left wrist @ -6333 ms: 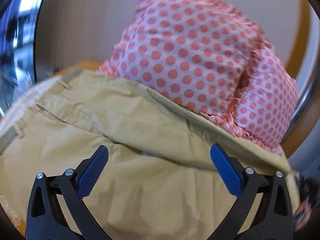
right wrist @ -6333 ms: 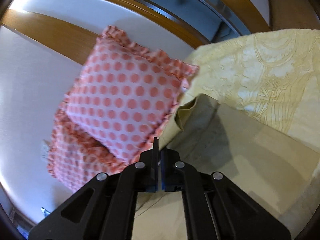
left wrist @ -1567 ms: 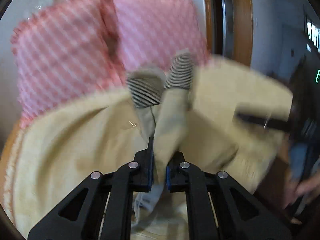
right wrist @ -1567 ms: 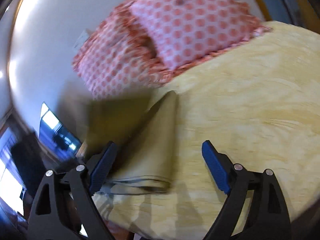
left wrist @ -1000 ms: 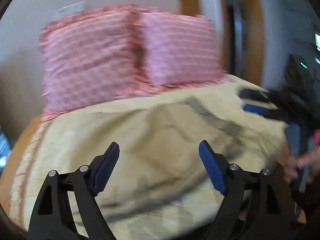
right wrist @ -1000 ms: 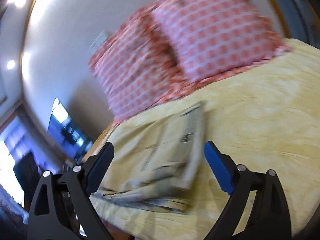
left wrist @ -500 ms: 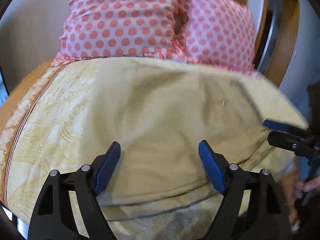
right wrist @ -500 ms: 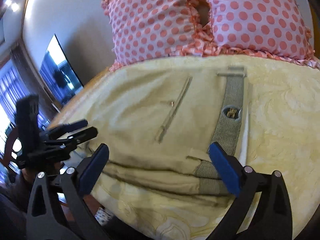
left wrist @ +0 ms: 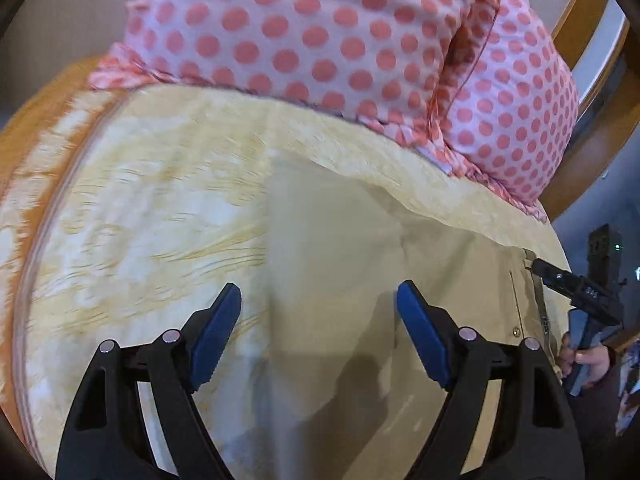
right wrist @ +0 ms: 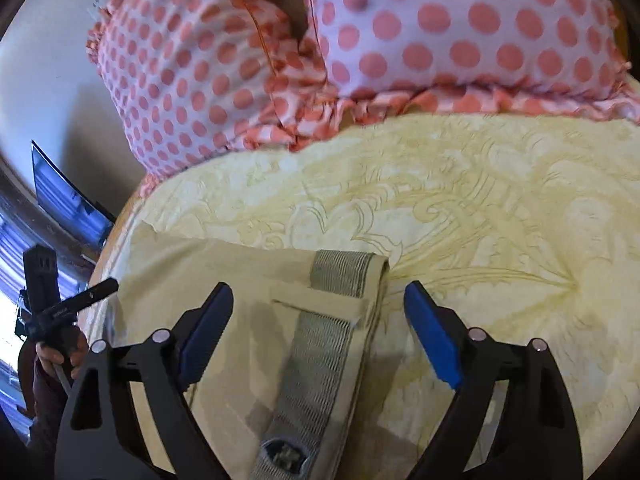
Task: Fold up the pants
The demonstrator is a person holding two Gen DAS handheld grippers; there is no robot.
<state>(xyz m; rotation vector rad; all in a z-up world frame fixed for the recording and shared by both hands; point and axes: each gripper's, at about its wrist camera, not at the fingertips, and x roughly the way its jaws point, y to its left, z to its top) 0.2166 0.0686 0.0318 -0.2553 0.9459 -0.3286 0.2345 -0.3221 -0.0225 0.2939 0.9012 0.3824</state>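
Khaki pants (left wrist: 344,248) lie flat on the yellow bedspread (left wrist: 152,184), polka-dot pillows (left wrist: 320,28) at 12 o'clock. Left gripper (left wrist: 319,316) spread wide, holding nothing; the cloth lies btwn and under its fingers (left wrist: 216,328), running to 3 o'clock. Right gripper (right wrist: 319,320) also wide, empty, w/ the pants' grey striped waistband (right wrist: 320,356) btwn its fingers, folded corner at 12.

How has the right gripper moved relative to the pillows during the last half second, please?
Yes. The right gripper has moved forward toward the pillows, which now loom larger, and sits low over the pants waistband end.
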